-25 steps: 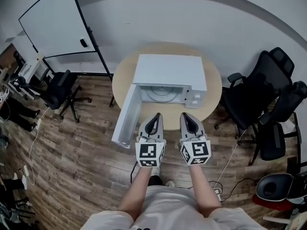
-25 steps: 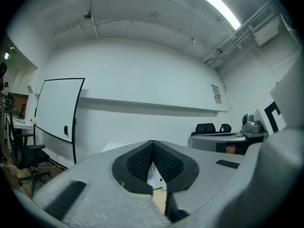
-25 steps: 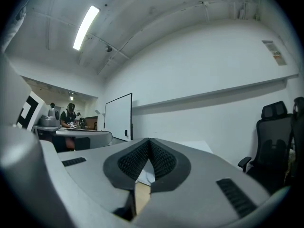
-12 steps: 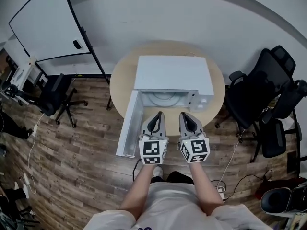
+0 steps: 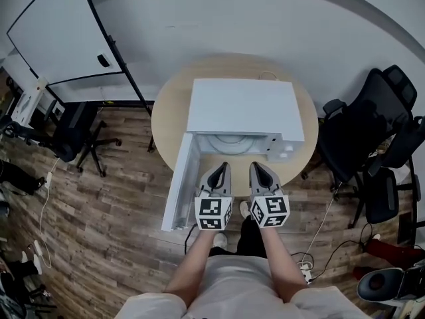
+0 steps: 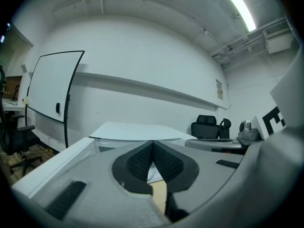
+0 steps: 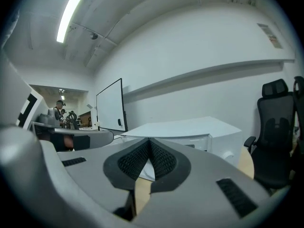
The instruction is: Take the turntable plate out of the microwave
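Note:
A white microwave (image 5: pixel 242 108) stands on a round wooden table (image 5: pixel 169 111), its door (image 5: pixel 180 181) swung open toward the left. Inside the cavity a part of the pale turntable plate (image 5: pixel 229 140) shows. My left gripper (image 5: pixel 224 165) and right gripper (image 5: pixel 255 165) are held side by side just in front of the opening, both pointing at it. Neither touches the plate. In the left gripper view the left gripper (image 6: pixel 153 142) is shut with nothing between its pads, and the microwave (image 6: pixel 137 129) lies ahead. The right gripper (image 7: pixel 149 140) is likewise shut and empty before the microwave (image 7: pixel 190 127).
A whiteboard (image 5: pixel 60 32) stands at the back left with an office chair (image 5: pixel 73 131) beside it. Black office chairs (image 5: pixel 372 131) crowd the right of the table. Cables (image 5: pixel 319 244) trail over the wooden floor. People (image 7: pixel 59 110) stand far off in the right gripper view.
Both grippers have come forward and lower, closer to the microwave's opening, still shut. The view has shifted over the microwave, so less of the cavity shows.

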Demonstrator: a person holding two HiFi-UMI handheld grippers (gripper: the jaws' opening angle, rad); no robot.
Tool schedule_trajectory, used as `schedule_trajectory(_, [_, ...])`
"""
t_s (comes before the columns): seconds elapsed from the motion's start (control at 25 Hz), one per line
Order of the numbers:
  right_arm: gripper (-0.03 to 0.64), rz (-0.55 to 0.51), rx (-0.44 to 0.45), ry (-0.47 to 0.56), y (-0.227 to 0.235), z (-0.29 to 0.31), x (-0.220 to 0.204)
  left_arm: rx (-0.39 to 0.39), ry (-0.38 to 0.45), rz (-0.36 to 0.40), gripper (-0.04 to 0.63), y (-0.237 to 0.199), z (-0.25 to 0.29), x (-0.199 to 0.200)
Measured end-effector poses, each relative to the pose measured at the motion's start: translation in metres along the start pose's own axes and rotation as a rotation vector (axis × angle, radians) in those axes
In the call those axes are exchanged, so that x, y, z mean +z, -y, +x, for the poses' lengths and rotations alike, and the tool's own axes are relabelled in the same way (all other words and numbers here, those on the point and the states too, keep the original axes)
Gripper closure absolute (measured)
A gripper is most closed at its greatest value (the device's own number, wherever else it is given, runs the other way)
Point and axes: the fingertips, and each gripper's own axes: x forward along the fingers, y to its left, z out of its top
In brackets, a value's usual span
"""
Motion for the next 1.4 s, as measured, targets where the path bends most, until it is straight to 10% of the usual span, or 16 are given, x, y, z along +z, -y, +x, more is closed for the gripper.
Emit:
schedule_trajectory(0.32, [0.600, 0.075, 0.018, -0.104, 0.025, 0.028, -0.054, 0.010, -0.121, -0.097, 0.583, -0.019, 0.036, -0.054])
schedule_trajectory(0.6, [0.600, 0.342, 0.019, -0.162, 0.041, 0.048, -0.102, -0.012, -0.194, -0.319, 0.583, -0.029, 0.056, -0.102])
schedule_trajectory(1.4, [0.598, 0.765, 0.032, -0.220, 0.056, 0.088, -0.185, 0.009, -0.228, -0.784, 0.581, -0.065, 0.086, -0.175])
